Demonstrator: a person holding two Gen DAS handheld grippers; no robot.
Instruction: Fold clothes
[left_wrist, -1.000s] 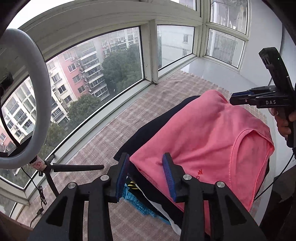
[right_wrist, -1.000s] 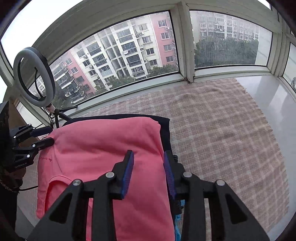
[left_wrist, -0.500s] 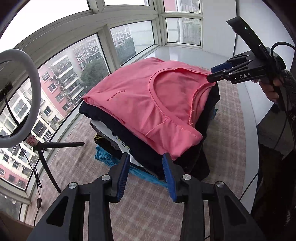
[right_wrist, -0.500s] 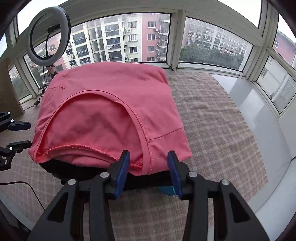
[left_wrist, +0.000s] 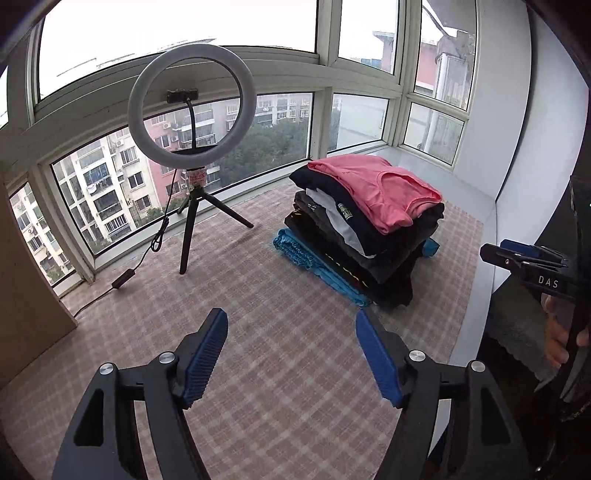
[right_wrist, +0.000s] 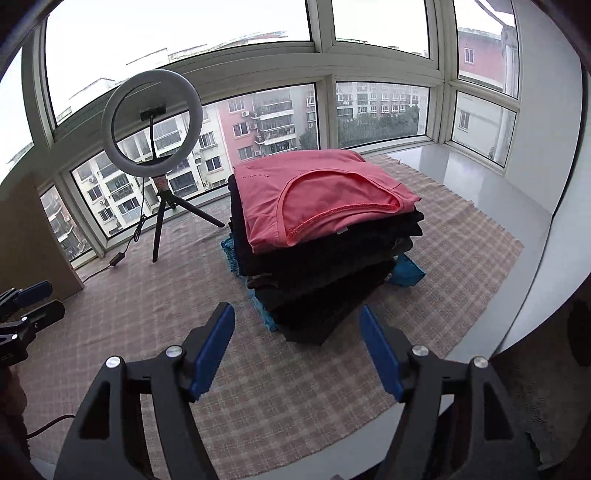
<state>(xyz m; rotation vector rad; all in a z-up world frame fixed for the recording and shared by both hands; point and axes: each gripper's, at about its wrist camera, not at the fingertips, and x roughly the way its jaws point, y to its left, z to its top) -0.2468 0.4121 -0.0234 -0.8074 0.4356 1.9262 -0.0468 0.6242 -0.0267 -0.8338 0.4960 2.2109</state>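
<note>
Nearest, left gripper (left_wrist: 291, 325) with jaws opening wide, nothing between the blue pads, only checked cloth (left_wrist: 258, 332) below. Right gripper (right_wrist: 297, 321) likewise opening, empty, aimed at the foot of the pile.

Farther off, pink top (right_wrist: 317, 195) folded flat on top of the stack of clothes (right_wrist: 325, 273), well clear of both tools. A second ago, narrower jaws right at the pink fabric; now pulled back, the whole stack in view.

In the left view only, a hand (left_wrist: 561, 332) gripping the right tool. Beyond, ring light (left_wrist: 192, 107) on its tripod by the window (right_wrist: 380, 110).
</note>
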